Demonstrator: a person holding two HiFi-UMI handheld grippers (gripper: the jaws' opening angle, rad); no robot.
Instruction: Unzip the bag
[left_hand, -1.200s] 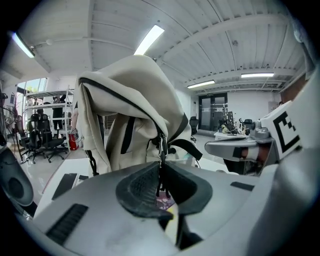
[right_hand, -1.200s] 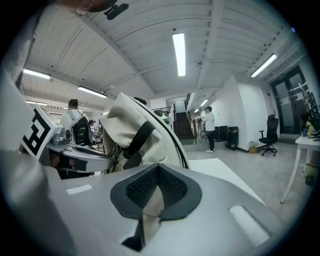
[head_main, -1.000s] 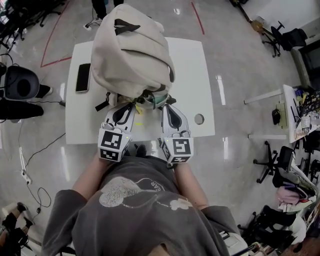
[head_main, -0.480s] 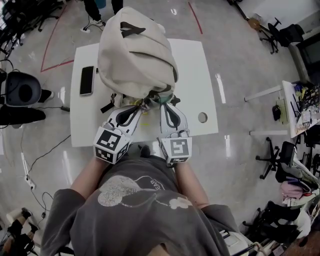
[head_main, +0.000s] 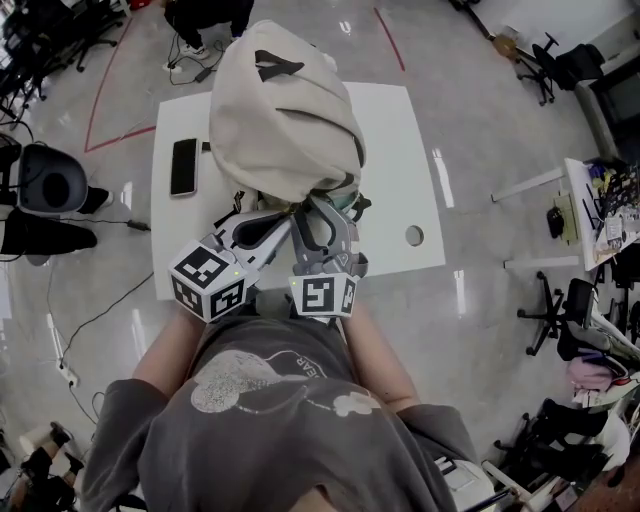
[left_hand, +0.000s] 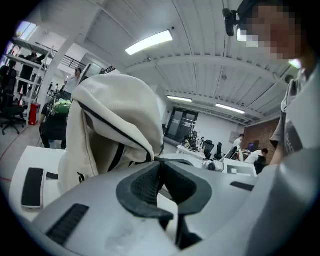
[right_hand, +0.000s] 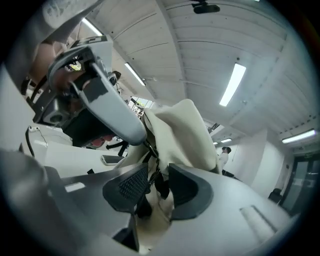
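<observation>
A beige backpack lies on the white table, its near end raised toward me. My left gripper is shut on a fold of the bag's edge, and in the left gripper view its pads pinch the fabric under the backpack. My right gripper is right beside it at the same end. Its jaws have just been opening. In the right gripper view the right gripper stands open, with the zipper pull and a dark strap hanging loose in the gap below the backpack.
A black phone lies on the table left of the bag. The tabletop has a round hole at its near right. A black chair stands to the left, and a cluttered desk with office chairs to the right.
The right gripper rolled, shifted left beside the left gripper, and its jaws came apart. The left gripper rose and turned, keeping its hold on the bag's near end.
</observation>
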